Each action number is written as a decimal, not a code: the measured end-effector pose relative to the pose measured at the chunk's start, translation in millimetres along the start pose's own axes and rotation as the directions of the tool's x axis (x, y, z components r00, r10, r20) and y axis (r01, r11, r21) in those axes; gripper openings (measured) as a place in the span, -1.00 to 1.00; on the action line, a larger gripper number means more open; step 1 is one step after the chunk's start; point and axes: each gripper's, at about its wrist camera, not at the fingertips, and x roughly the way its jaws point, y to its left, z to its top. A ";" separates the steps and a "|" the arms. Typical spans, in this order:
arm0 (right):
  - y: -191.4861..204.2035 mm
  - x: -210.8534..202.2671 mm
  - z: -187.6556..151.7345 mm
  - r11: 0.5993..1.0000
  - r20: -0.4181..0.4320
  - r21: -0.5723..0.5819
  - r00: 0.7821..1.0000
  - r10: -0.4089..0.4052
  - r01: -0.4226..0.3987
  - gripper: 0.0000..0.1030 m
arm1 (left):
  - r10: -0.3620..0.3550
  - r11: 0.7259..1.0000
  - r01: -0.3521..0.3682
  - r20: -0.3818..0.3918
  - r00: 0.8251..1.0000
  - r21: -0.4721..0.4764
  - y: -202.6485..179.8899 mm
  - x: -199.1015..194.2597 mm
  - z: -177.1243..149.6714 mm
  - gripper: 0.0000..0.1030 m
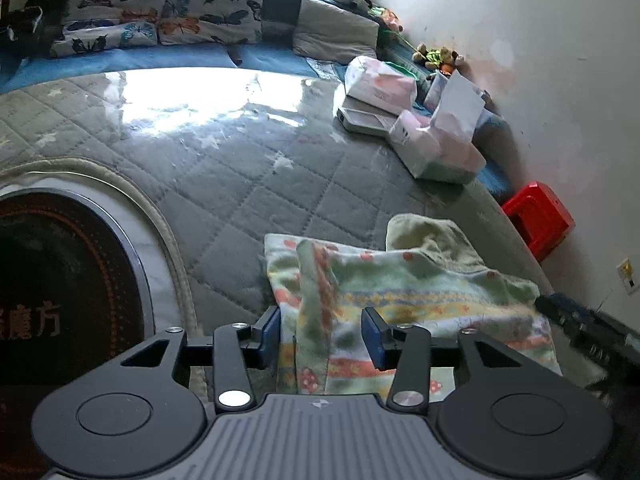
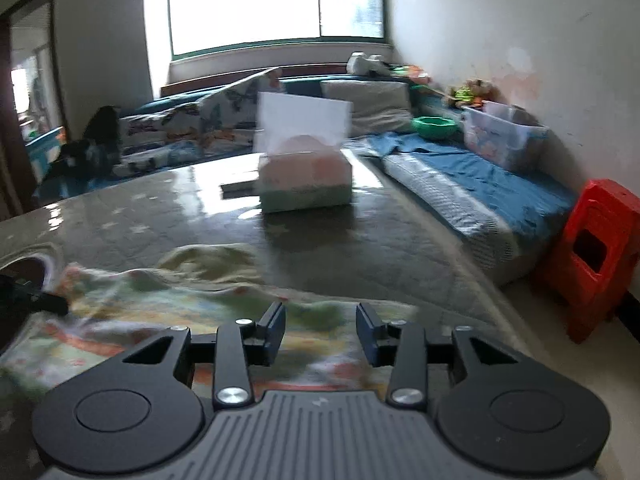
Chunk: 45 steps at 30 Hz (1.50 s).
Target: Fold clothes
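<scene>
A release at the end of one fold is judged to be the step in hand. At the left of the scene, the left hand-held gripper (image 1: 322, 340) is seen with its blue pads parted; a raised ridge of the patterned garment (image 1: 400, 284) runs up between them, but neither pad is pressed on it, so the cloth is taken as let go. The garment, pale with bands of green, yellow and orange-red print, is laid on the near part of the grey quilted bed cover (image 1: 224, 168), near its right edge, with a plain yellowish flap folded out at its far right corner. A box of tissues (image 1: 436, 148) and other packets are left well apart from it, further back.

To the right, the right hand-held gripper (image 2: 321, 334) is likewise held unclenched just above the same garment (image 2: 192, 292), with nothing caught between its pads; this view is blurred, so finer detail of the cloth cannot be told.

The garment's long axis is judged to run left to right across the near bed, with the printed bands along it. Which end is collar or hem cannot be told.

For the next move, a fresh hold on one short end would be called for, so that it can be carried across the long axis onto the other end, with the layers kept flat.
</scene>
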 end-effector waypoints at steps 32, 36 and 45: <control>34.1 36.9 6.7 0.998 -0.025 -0.008 0.998 0.055 -0.055 0.93 | 0.049 0.997 -0.050 0.024 0.999 0.064 -9.2 10.2 -1.6 0.30; 37.9 25.2 3.2 1.000 0.002 -0.018 1.000 0.013 -0.013 1.00 | 0.052 0.994 -0.056 0.039 0.998 0.096 -13.5 2.9 -8.4 0.40; 46.9 4.6 -5.1 0.999 0.020 -0.017 0.999 -0.035 0.035 1.00 | 0.055 0.989 -0.066 0.078 0.995 0.135 -18.2 -18.4 -23.9 0.68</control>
